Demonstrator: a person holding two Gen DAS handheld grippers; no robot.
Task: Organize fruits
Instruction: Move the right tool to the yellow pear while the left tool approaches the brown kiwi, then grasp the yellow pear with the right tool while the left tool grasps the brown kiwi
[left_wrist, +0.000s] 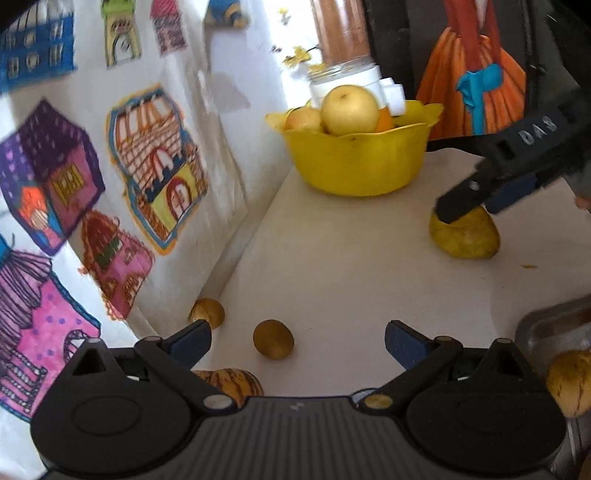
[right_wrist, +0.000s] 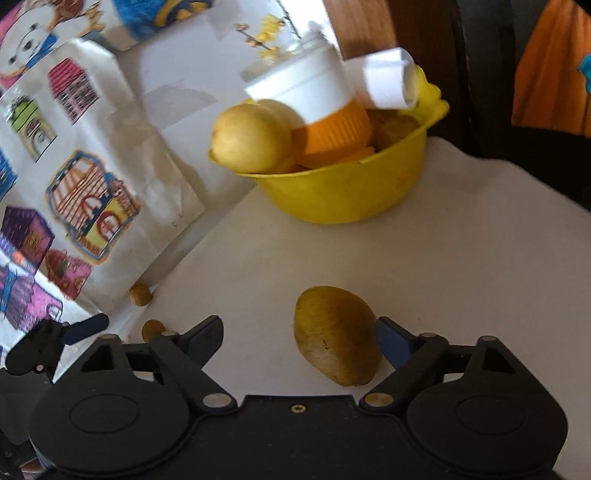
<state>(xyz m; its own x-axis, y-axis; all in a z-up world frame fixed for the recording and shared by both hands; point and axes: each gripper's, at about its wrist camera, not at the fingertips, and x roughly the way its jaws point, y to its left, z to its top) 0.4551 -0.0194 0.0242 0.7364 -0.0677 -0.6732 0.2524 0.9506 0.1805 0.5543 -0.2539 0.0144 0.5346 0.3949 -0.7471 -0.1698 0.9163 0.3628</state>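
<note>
1. Both sets of jaws stand spread. The right gripper (right_wrist: 299, 339) has an olive-yellow fruit (right_wrist: 338, 336) between its fingers, the right pad just beside the fruit's side and the left pad well clear; no grasp is made. The left gripper (left_wrist: 297, 341) holds nothing.
2. From the left wrist, that same fruit (left_wrist: 465, 236) lies at 2 o'clock on the white tabletop (left_wrist: 351, 258), under the right gripper's fingers (left_wrist: 458, 201).
3. A small round fruit (left_wrist: 273, 339) sits between the left fingers, apart from both; another (left_wrist: 207, 313) lies at 8 o'clock by the wall.
4. A yellow bowl (left_wrist: 356, 162) at 12 o'clock holds a pale apple (left_wrist: 349, 109), other fruit and a white and orange container (right_wrist: 317, 99).
5. A striped fruit (left_wrist: 231, 380) lies under the left gripper; another (left_wrist: 570, 384) rests in a metal tray (left_wrist: 543, 325) at 4 o'clock.
6. Children's drawings of houses (left_wrist: 110, 166) cover the wall at 9 o'clock.
</note>
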